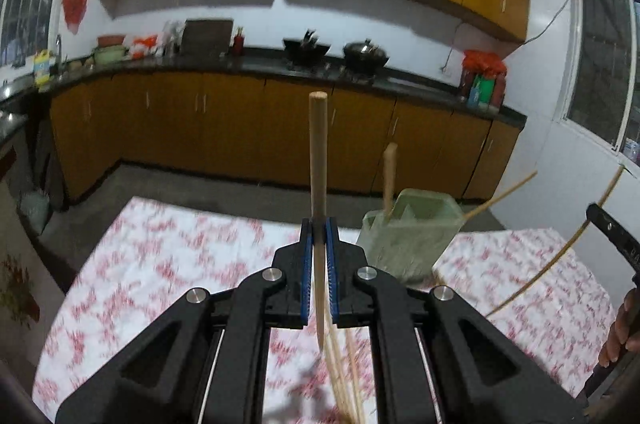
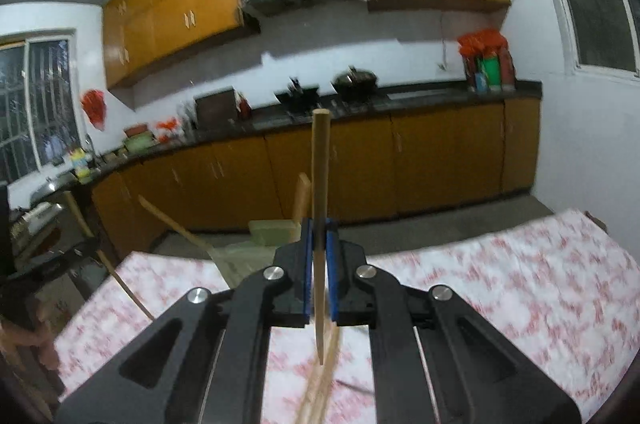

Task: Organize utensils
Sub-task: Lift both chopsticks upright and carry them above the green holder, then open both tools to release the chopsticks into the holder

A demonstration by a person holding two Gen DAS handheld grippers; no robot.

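A wooden chopstick [image 1: 319, 159] is pinched upright between the pressed-together jaws of the left gripper [image 1: 319, 244]. Another chopstick [image 2: 320, 183] is clamped likewise by the right gripper [image 2: 320, 248]. Below the jaws, loose chopsticks [image 1: 340, 376] are seen on the floral-clothed surface [image 1: 160, 264]. Beyond, a green holder [image 1: 412, 236] containing one stick is seen.

Tablecloth [image 1: 168, 264]: white with a red blotchy floral print. Holder [image 1: 412, 236] on the cloth: pale translucent green. Chopstick [image 1: 319, 159] in the left gripper [image 1: 319, 264]: light tan wood; same tan for the chopstick [image 2: 320, 175] in the right gripper [image 2: 320, 264]. Both grippers: black bodies, blue pads [image 1: 307, 272], silver pivot pins. Cabinets [image 1: 224, 127] behind the cloth: orange-brown, dark countertop.
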